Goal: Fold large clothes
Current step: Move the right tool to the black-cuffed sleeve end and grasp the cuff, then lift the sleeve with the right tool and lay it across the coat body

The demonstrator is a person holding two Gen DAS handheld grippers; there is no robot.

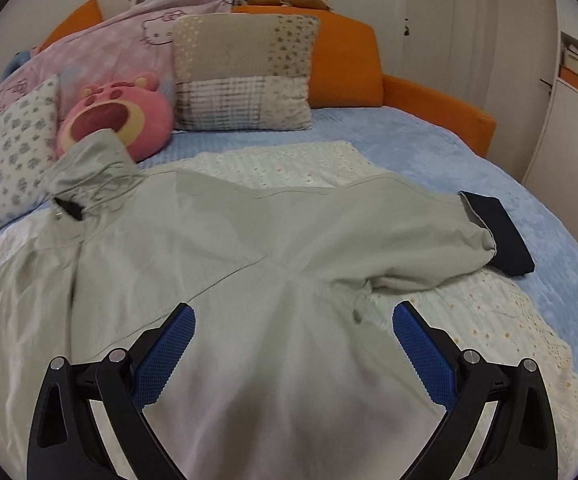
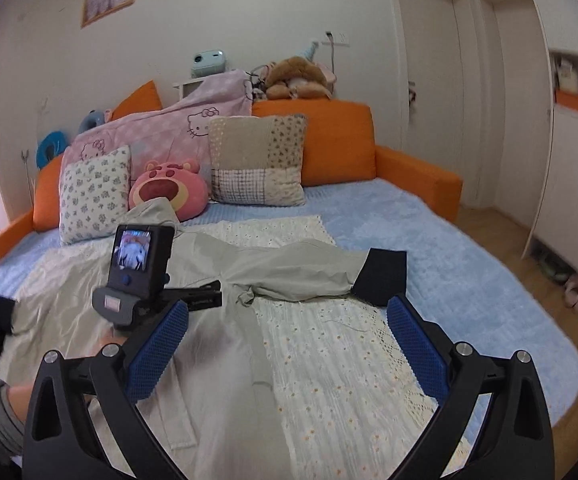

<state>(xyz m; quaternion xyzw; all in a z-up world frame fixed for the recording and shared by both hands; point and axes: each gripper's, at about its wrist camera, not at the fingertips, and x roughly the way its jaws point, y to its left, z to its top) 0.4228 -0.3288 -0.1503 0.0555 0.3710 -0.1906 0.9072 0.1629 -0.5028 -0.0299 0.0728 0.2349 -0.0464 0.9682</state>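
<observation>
Jacket [image 1: 217,248] lies spread flat on bed [image 1: 429,140], sleeve [image 1: 429,240] out w/ dark cuff, ready for folding; left gripper [image 1: 293,312] & right gripper [image 2: 288,308] hover above, fingers spread, grasping nothing.

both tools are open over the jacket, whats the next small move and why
Probably bring the right tool forward to the dark cuff and close on it. The grey jacket lies spread flat on the bed with that sleeve stretched sideways, and neither tool holds anything, so folding the sleeve in seems the natural start.
</observation>
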